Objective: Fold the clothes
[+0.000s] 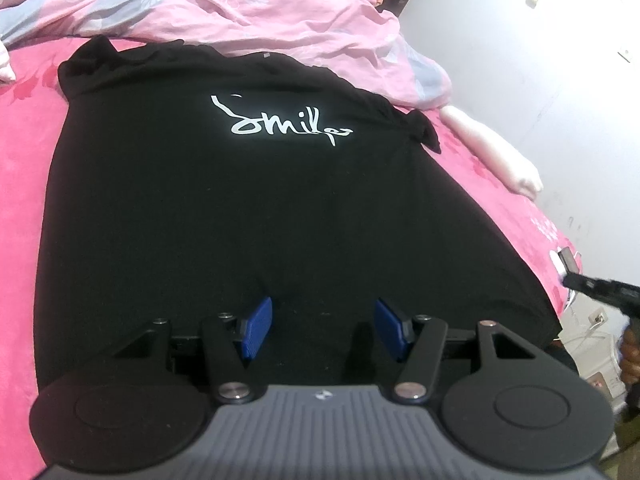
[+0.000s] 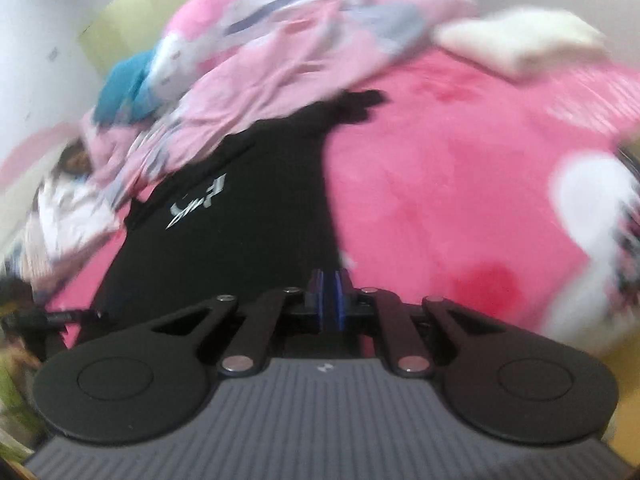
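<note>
A black T-shirt [image 1: 240, 208] with white script lettering lies spread flat on the pink bed cover [image 1: 24, 184], neck end far from me. My left gripper [image 1: 323, 304] hovers over the near hem, its blue pads [image 1: 258, 324] well apart with nothing between them. My right gripper [image 1: 568, 280] shows at the right edge, beside the shirt's right side. In the blurred right wrist view, my right gripper [image 2: 329, 280] has its pads together over the side edge of the shirt [image 2: 240, 248]. Whether cloth is pinched between them I cannot tell.
A crumpled pink patterned quilt [image 1: 240, 12] is heaped along the far side of the bed and touches the shirt's shoulders. A pale rolled cloth [image 1: 496, 152] lies by the white wall [image 1: 540, 60]. A hand [image 1: 628, 352] holds the right gripper beyond the bed's edge.
</note>
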Motion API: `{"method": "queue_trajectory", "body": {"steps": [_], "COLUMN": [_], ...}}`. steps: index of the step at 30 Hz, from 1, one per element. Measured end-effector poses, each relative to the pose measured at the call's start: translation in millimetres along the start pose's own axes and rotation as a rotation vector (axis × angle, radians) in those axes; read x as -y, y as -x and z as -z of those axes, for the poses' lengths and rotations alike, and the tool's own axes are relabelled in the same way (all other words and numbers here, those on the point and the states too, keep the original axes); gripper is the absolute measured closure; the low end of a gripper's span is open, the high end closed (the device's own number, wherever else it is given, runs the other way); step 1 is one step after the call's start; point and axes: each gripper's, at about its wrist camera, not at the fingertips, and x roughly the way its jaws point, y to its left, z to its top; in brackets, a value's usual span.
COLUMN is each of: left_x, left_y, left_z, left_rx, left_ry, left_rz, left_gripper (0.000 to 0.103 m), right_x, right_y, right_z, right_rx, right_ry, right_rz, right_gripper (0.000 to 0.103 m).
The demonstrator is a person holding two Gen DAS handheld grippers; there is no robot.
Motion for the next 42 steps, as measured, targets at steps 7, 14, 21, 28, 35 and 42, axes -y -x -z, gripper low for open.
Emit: {"method": "queue_trajectory", "body": {"steps": [7,14,21,28,35,42], "left_x": [1,-1,-2,-5,-7,-14], "left_y": [0,0,0,2,2,2], "left_z": [2,2,3,6,5,5], "left_rx": [0.004,0.005,0.016,0.03,0.032,0.038], "left_ry": [-0.034,-0.03,-0.046,-0.032,-0.025,0.002], "left_rz": [0.0,0.014,0.02,0.044,0.053,0.09], "left_gripper": [0.045,0.045,0.045,0.045,0.045,0.045], "right_x": [15,13,33,1,-47,51], "right_y": [-48,-47,-96,-103,-206,-171], "right_z": [-9,-32,-47,-79,-82,-116], "right_rx": [-0.052,-0.006,-0.076,-0.034,-0.222,-0.053], "right_ry": [0.068,0.039,-0.009,-0.04,-0.02,-0.25], "right_rz": [0.057,0.031,0.045,0.021,-0.163,0.142], "right_gripper": [0.103,0.102,0.103,0.1,0.103,0.099]}}
